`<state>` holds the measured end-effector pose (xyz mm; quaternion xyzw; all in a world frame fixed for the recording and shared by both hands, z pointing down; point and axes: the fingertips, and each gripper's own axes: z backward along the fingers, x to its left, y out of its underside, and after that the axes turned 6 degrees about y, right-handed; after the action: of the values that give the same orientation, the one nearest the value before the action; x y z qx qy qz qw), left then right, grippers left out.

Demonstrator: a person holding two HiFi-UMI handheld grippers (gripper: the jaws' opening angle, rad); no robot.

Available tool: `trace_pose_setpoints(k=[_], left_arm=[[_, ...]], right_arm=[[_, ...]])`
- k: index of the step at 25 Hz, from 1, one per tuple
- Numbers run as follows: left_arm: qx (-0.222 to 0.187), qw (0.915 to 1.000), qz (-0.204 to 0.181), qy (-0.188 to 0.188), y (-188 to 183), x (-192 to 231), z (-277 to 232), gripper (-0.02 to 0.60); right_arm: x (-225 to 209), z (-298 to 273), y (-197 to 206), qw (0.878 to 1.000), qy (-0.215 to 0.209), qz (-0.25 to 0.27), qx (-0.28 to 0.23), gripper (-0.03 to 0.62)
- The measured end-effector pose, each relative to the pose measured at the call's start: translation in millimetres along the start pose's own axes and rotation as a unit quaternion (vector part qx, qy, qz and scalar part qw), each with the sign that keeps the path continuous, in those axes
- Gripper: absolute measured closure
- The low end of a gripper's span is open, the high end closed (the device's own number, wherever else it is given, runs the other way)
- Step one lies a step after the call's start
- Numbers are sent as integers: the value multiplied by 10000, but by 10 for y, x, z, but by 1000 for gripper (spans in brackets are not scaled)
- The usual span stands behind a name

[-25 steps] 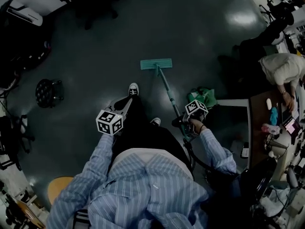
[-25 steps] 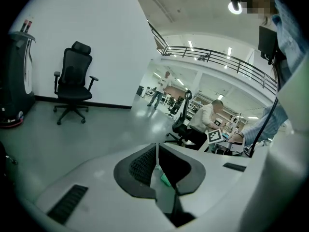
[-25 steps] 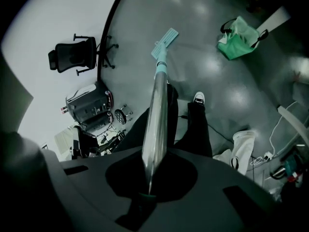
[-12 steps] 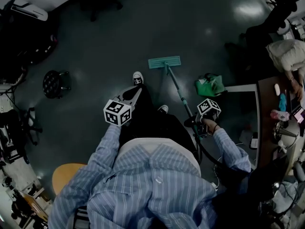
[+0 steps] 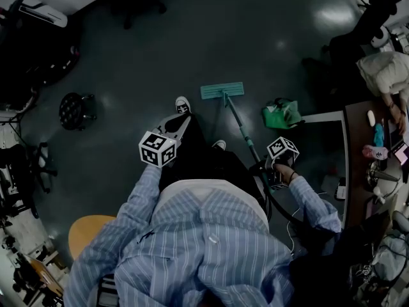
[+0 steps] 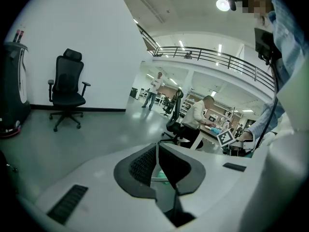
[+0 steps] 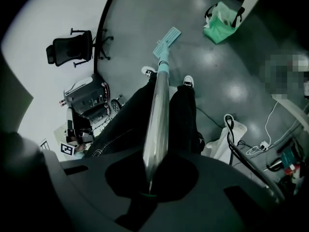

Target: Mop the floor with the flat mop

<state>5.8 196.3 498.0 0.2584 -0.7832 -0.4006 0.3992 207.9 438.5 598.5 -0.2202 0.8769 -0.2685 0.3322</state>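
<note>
Right tongs (image 7: 149, 178) clamp mop handle (image 7: 158, 110); green bag (image 5: 281, 114) near mop head (image 5: 222, 91).

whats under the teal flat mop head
The teal flat mop head lies flat on the dark glossy floor; only floor shows around its edges. The patch directly beneath is covered by the pad.

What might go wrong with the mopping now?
Only the right gripper holds the mop pole, so the mop might twist or slip. The mop head lies near the green bag and could bump it. Cables trail behind the shoes; tripping seems possible.
</note>
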Motion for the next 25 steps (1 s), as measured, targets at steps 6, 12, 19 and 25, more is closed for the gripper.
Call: trace_pose_setpoints(k=[6, 12, 19, 25], left_arm=[[-12, 9999, -80, 66, -15, -66, 2, 563], [18, 9997, -223, 121, 8, -134, 2, 563], [8, 9996, -243, 132, 38, -131, 65, 563], [-29, 9996, -238, 160, 42, -120, 157, 563]], right_arm=[[26, -62, 57, 10000, -1, 18, -1, 574], [110, -107, 82, 9997, -82, 237, 19, 574], [138, -170, 103, 9998, -93, 199, -26, 574], [179, -229, 122, 9998, 37, 204, -50, 574]])
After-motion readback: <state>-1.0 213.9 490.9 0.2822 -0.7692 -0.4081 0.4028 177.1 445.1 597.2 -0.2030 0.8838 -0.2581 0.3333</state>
